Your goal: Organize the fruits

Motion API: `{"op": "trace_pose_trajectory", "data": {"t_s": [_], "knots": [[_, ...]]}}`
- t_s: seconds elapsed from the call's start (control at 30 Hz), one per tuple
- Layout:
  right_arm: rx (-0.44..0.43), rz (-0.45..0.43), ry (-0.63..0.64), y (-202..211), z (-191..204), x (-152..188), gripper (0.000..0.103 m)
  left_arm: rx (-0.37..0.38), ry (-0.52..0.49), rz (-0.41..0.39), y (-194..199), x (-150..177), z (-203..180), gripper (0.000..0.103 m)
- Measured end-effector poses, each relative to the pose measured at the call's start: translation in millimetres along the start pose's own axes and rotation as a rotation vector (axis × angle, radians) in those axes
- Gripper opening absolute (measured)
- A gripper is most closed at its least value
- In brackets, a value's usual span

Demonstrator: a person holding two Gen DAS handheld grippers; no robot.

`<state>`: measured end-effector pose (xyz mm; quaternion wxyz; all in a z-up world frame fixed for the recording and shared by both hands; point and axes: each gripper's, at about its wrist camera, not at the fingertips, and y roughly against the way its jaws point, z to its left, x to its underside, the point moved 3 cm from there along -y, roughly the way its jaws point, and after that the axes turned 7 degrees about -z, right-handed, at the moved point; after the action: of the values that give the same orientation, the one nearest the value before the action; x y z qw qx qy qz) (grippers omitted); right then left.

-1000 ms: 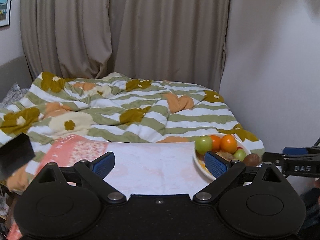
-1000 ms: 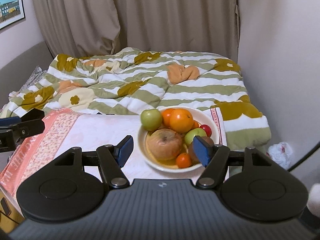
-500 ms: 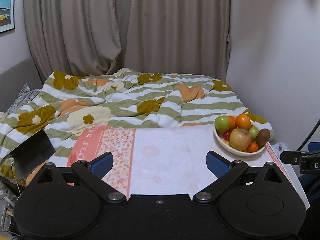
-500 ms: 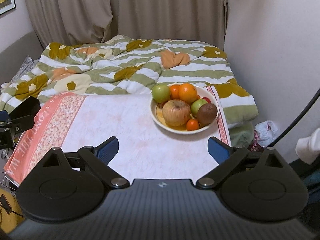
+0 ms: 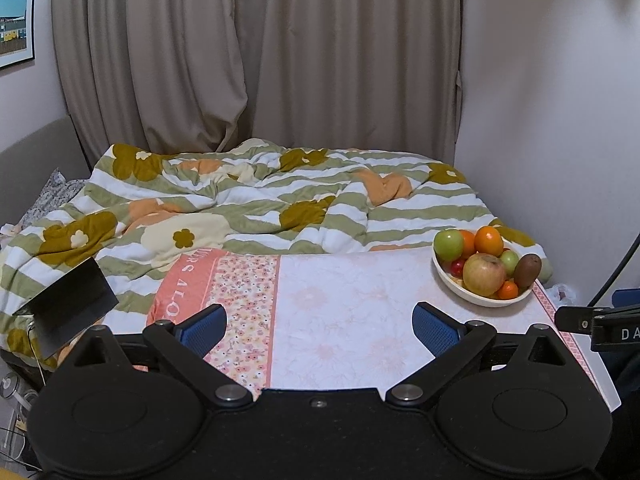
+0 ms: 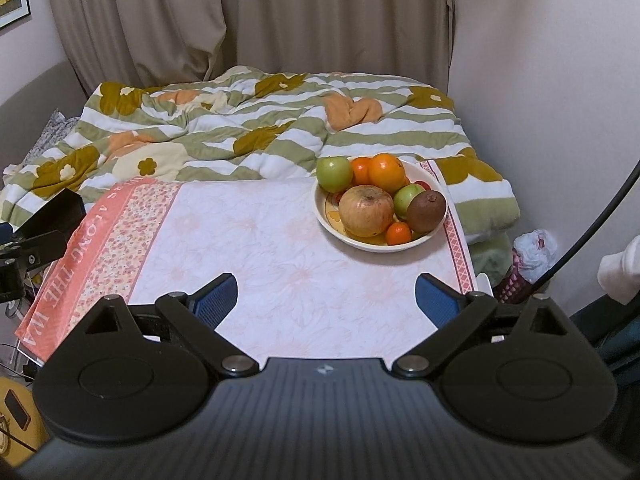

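A white bowl [image 6: 326,224] [image 5: 452,286] piled with fruit stands at the far right of a table under a pink flowered cloth [image 6: 280,256] [image 5: 340,312]. In it lie a big yellowish apple [image 6: 366,210] [image 5: 484,274], a green apple [image 6: 334,173] [image 5: 448,244], an orange [image 6: 386,172] [image 5: 488,240], a brown kiwi [image 6: 427,211] [image 5: 527,270] and a small tangerine [image 6: 398,233]. My right gripper [image 6: 326,300] is open and empty, well short of the bowl. My left gripper [image 5: 320,324] is open and empty over the cloth, left of the bowl.
Behind the table lies a bed with a striped flowered quilt [image 6: 260,128] [image 5: 248,200], curtains [image 5: 260,52] behind it. A white wall [image 6: 552,80] closes the right side. A black block [image 5: 72,300] sits at the left; a cable [image 6: 592,220] hangs at the right.
Both grippers have drawn back from the bowl, which now looks smaller and farther off. The right jaws spread wider, and the bowl no longer sits between them.
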<state>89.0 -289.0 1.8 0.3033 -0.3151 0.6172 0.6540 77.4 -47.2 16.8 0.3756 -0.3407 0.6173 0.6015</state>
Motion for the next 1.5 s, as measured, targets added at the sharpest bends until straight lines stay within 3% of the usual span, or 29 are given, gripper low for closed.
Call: {"op": "trace_pose_trajectory", "data": {"t_s": [1.3, 1.5], "knots": [[0.036, 0.021, -0.012, -10, -1, -2, 0.103, 0.034, 0.006, -0.004, -14, -6, 2, 0.101], [0.037, 0.018, -0.013, -12, -3, -3, 0.103, 0.009, -0.012, -0.024, -13, -6, 0, 0.101]]}}
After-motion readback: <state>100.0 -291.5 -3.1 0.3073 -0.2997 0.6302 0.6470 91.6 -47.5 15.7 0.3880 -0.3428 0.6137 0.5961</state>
